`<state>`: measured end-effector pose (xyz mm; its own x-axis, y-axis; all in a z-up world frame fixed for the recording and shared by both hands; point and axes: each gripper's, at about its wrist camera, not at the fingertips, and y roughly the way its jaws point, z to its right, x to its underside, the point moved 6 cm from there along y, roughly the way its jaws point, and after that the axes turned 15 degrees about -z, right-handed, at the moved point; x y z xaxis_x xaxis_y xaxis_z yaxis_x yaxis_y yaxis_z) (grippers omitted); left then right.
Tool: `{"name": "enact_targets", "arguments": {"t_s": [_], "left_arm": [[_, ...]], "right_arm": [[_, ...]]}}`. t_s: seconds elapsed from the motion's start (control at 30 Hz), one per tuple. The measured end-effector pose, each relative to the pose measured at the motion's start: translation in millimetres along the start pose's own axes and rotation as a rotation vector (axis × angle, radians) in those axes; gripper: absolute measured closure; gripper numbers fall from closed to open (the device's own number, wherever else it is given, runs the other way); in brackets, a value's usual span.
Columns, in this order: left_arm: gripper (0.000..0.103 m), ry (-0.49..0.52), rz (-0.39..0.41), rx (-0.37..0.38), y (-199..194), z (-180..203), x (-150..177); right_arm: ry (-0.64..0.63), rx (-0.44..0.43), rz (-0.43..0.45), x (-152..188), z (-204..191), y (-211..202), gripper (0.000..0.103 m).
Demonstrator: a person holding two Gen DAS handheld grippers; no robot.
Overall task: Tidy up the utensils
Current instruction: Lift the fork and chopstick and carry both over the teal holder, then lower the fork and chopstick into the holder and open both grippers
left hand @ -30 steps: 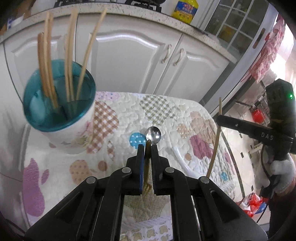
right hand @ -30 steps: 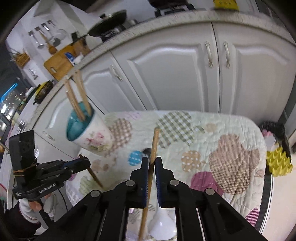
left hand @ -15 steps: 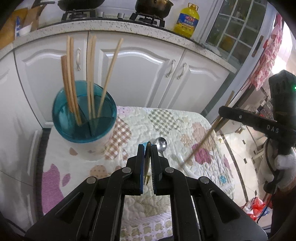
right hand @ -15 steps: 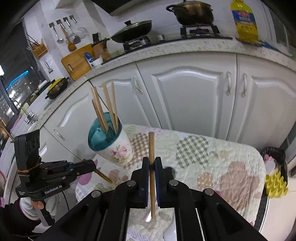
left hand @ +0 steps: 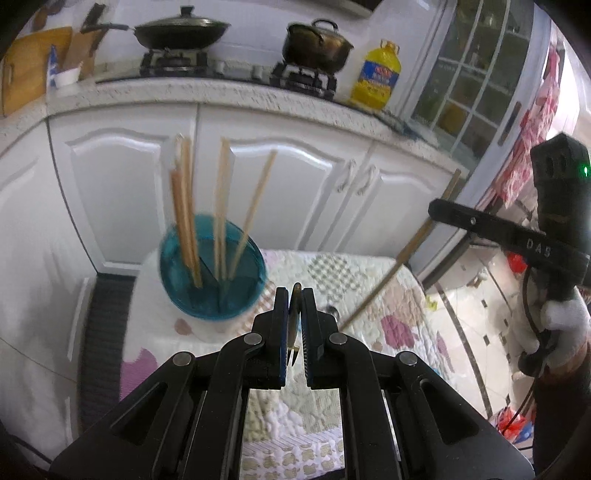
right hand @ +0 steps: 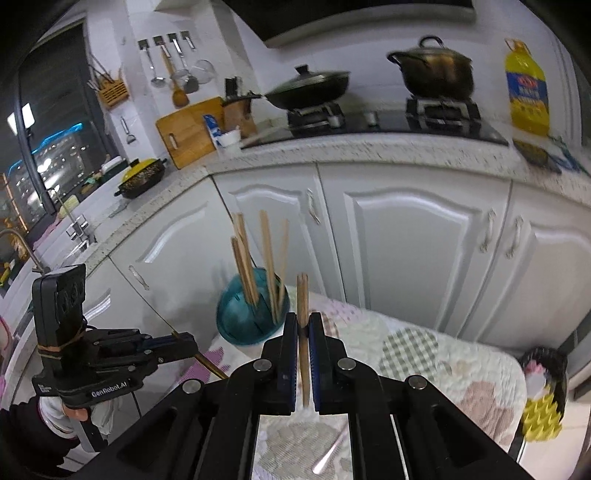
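A teal-rimmed floral cup (left hand: pixel 212 267) holding several wooden chopsticks (left hand: pixel 184 210) stands on the quilted table (left hand: pixel 369 280). My left gripper (left hand: pixel 294 295) is shut on a gold fork (left hand: pixel 293 325), held in the air right of the cup. My right gripper (right hand: pixel 303 321) is shut on a wooden chopstick (right hand: pixel 303 295), held upright just right of the cup (right hand: pixel 251 314). That chopstick also shows in the left wrist view (left hand: pixel 399 258), with the right gripper (left hand: pixel 476 221) far right. The left gripper (right hand: pixel 173 345) shows at left in the right wrist view. A spoon (right hand: pixel 328 458) lies on the cloth below.
White cabinet doors (right hand: pixel 406 240) stand close behind the table. The counter above carries a wok (left hand: pixel 181 31), a pot (left hand: pixel 317 44) and a yellow oil bottle (left hand: pixel 376 75). A black basket with a yellow object (right hand: pixel 543 406) sits right of the table.
Both grippers have risen and tilted up, so the stove and counter come into view. The cup now sits lower and closer to centre. Both keep their hold on fork and chopstick.
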<state>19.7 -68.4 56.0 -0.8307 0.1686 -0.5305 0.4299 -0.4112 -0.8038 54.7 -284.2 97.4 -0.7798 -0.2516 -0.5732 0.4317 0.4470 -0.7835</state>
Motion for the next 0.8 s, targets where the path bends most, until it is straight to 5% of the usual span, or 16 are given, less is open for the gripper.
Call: {"name": "enact_targets", "arguments": {"t_s": [0.37,0.8], "left_arm": [[0.098,-0.034,0.097,-0.075,-44,-35,-37],[0.098,-0.101,0.079,-0.185,-3,-74,-59]], "right_arm": [[-0.077,-0.039,0.073,-50,-39,-17,0.098],[-0.069,0.017,0.099,-103,-49,19,0.098]]}}
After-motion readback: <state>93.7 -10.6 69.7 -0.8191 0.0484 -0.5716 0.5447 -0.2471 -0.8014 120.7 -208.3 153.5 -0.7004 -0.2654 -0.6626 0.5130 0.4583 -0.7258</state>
